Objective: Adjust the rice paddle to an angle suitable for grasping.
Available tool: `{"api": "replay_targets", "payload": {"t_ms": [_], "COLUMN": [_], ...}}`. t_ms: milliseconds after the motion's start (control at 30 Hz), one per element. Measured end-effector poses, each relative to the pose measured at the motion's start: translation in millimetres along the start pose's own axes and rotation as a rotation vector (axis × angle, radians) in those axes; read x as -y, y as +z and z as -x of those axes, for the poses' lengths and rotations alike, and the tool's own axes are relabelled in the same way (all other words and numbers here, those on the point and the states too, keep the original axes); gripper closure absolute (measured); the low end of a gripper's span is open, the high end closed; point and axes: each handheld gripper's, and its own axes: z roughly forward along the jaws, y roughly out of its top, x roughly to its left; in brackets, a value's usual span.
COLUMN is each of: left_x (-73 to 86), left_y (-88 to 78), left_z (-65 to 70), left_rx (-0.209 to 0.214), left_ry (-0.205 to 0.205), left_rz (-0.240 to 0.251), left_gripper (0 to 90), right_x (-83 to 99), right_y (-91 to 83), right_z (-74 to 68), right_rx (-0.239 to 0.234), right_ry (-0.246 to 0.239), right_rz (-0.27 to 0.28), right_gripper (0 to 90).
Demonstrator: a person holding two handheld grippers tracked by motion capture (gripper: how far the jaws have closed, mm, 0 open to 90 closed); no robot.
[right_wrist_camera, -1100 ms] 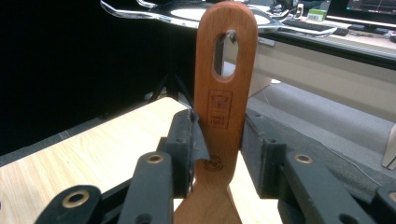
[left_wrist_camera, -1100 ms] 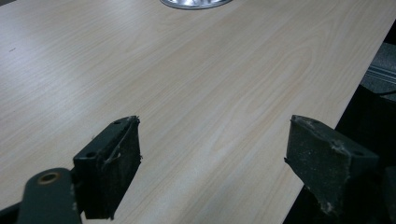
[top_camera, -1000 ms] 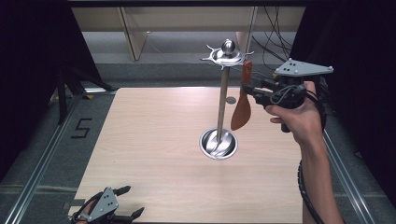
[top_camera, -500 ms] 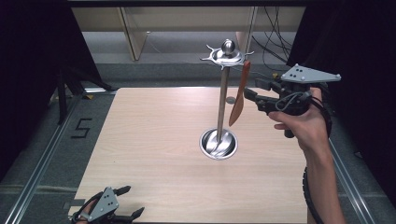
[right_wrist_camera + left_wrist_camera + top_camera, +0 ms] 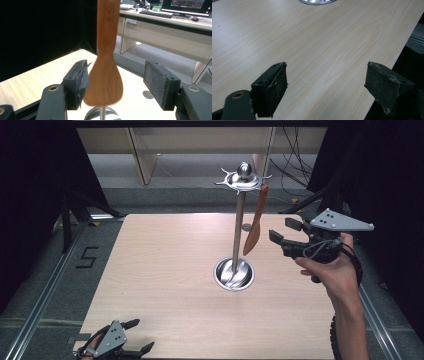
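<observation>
High view: I see a wooden table (image 5: 165, 285) with a metal rack (image 5: 239, 220); wooden spatula (image 5: 255, 222) hangs just ahead of the right gripper (image 5: 282, 232), jaws just opened. Left gripper (image 5: 325, 82) view: spread wide over bare tabletop. Right gripper view: spatula between the jaws, pads not clamping.

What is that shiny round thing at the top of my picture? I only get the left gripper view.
Observer: It's the round base of a metal stand on the table. A pole rises from it to a ring of hooks.
Operator: Is anything hanging up there?
Observer: Yes, a wooden spatula hangs from one hook, blade down.
Operator: Where's the other gripper?
Observer: The right gripper is right by the spatula. Its fingers have just been opening, and the right gripper view shows the blade between them, no longer squeezed.
</observation>
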Motion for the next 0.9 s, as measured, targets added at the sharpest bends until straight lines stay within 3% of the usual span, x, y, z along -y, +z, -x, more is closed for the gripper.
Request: {"api": "replay_targets", "payload": {"t_ms": [33,200,267,367,533,633,667,767,800,900], "left_x": [0.4,0.0,0.4,-0.1,-0.1,0.5,-0.2,0.3,-0.1,-0.2], "left_y": [0.3,0.0,-0.3,0.0,-0.1,0.0,-0.4,0.0,0.1,-0.2], "left_z": [1.4,0.3,1.9,0.2,0.2,2.1,0.1,1.4,0.5,1.5], "left_rx": [0.002,0.002,0.008,0.005,0.005,-0.002,0.006,-0.004,-0.003,0.002], "left_ry": [-0.025,-0.003,-0.039,0.0,-0.002,-0.03,0.0,-0.015,0.001,-0.009], "left_rz": [-0.002,0.004,-0.006,0.003,0.002,0.005,0.0,0.01,0.011,0.01], "left_gripper": [17.2,17.2,17.2,17.2,17.2,17.2,17.2,17.2,17.2,17.2], "right_x": [4.5,12.9,19.0,22.4,30.1,35.2,37.5,45.1,47.2,49.9], "right_y": [0.1,0.7,0.7,1.0,0.6,0.9,0.7,2.0,2.4,2.8], "right_z": [0.1,2.0,2.7,3.1,-0.1,-3.1,-5.0,-5.2,-6.0,-4.9], "right_rx": [-0.005,0.003,-0.003,-0.004,0.0,-0.006,-0.002,-0.011,-0.017,-0.008], "right_ry": [0.017,0.02,0.034,0.022,0.027,0.019,0.026,0.015,0.029,0.039], "right_rz": [-0.013,-0.018,-0.022,-0.025,-0.031,-0.029,-0.031,-0.032,-0.046,-0.054], "right_gripper": [37.3,37.2,37.1,37.2,36.6,35.8,35.7,35.7,35.6,35.6]}}
